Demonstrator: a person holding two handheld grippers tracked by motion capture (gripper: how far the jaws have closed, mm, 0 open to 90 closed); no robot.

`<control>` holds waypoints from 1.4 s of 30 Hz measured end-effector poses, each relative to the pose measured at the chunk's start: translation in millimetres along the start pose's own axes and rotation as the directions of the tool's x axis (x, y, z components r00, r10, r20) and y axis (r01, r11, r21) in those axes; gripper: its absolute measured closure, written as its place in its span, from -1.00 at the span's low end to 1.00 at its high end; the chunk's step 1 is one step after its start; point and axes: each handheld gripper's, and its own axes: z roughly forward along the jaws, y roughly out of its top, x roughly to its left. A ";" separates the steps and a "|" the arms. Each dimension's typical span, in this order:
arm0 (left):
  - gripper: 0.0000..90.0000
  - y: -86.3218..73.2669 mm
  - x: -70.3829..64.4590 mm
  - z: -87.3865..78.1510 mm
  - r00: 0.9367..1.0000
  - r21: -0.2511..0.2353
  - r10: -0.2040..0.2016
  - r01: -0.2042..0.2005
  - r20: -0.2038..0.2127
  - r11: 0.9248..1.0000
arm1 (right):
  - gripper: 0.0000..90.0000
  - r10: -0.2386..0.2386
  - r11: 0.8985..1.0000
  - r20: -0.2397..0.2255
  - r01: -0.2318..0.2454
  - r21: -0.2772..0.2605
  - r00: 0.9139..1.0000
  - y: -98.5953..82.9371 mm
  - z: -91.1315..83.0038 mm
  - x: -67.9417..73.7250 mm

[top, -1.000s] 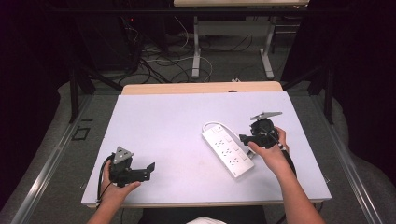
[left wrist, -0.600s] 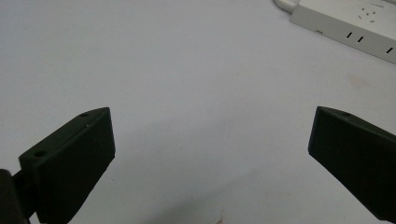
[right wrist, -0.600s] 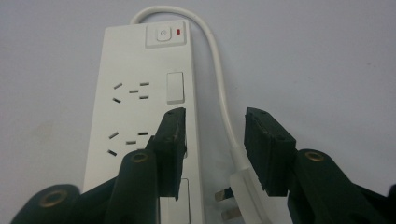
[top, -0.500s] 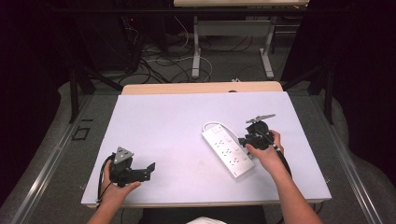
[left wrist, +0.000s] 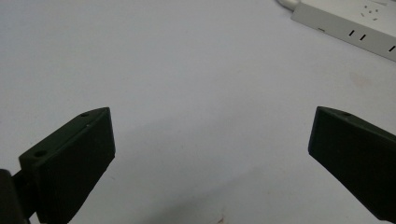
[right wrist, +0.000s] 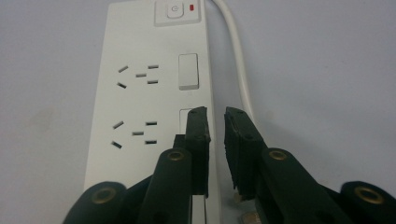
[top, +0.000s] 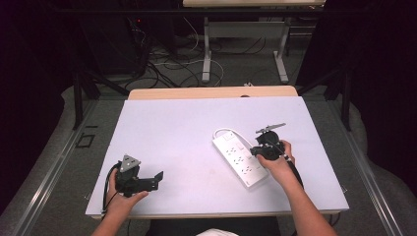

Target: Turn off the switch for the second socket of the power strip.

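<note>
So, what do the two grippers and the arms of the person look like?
Both are black. The left gripper has a grey three-cornered plate on top, a black cable, and blocky flat jaws. The right gripper has a similar grey plate, and its jaw arms carry brass-coloured rivets. The forearms are bare; no sleeves are visible.

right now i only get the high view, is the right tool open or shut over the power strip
observer: almost shut. in the right gripper view the right tool shows just a thin gap, with nothing in it.
operator: where are its tips
observer: over the edge of the power strip that the cable runs along, beside the second switch down.
operator: any sign it's powered
observer: a small red light shows next to the button at the cable end.
</note>
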 end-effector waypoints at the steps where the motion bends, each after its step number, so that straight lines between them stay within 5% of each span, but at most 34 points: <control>1: -0.99 0.0 0.0 0.1 1.000 0.001 0.000 0.000 0.000 1.000 | 0.84 0.000 1.000 0.000 0.000 0.000 1.000 0.0 0.0 0.0; 13: -0.99 0.1 0.6 0.2 1.000 0.009 0.006 -0.006 0.000 1.000 | 0.99 -0.010 1.000 -0.016 0.011 0.025 1.000 -1.2 6.0 4.6; 42: -0.99 -0.7 0.3 1.2 1.000 0.005 -0.004 0.004 -0.005 1.000 | 1.00 -0.017 0.999 -0.035 0.018 0.036 0.999 -3.9 12.0 7.7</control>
